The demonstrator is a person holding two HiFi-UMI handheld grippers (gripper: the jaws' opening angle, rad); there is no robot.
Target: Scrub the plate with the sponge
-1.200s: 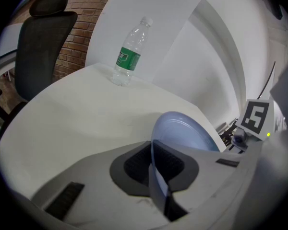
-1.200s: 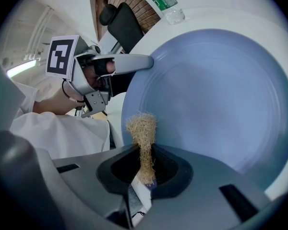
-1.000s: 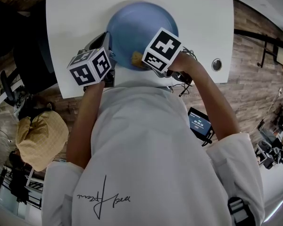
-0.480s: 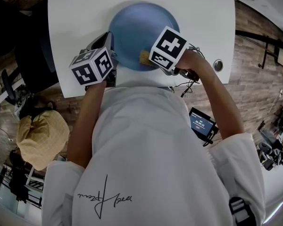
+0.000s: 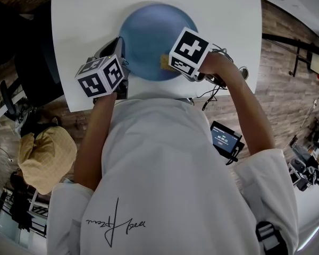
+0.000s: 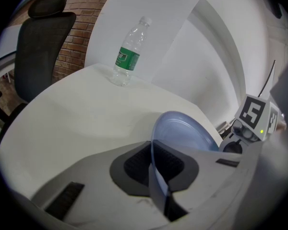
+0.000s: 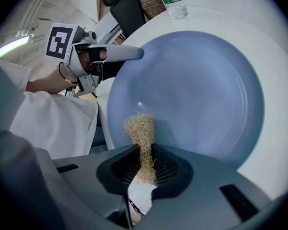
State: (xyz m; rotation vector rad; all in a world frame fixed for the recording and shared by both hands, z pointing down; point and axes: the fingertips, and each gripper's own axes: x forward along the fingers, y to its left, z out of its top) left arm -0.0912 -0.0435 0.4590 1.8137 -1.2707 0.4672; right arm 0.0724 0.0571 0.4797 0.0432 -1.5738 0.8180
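Observation:
A blue plate [image 5: 146, 36] lies on the white table [image 5: 223, 15], its near rim tilted up. My left gripper [image 6: 156, 176] is shut on the plate's [image 6: 187, 135] left rim, which runs edge-on between the jaws. In the right gripper view, my right gripper [image 7: 143, 169] is shut on a tan fibrous sponge [image 7: 140, 138]. The sponge's free end rests on the plate's [image 7: 197, 90] near left part. The head view shows the sponge [image 5: 165, 61] at the plate's near right rim, beside the right gripper's marker cube [image 5: 190, 52].
A clear water bottle [image 6: 129, 54] with a green label stands on the table behind the plate. A black office chair [image 6: 41, 47] is beside the table's left edge. A round cable hole [image 5: 243, 70] sits in the table at the right.
My right gripper has moved the sponge to the right along the plate's near rim. The left gripper and the plate have stayed put.

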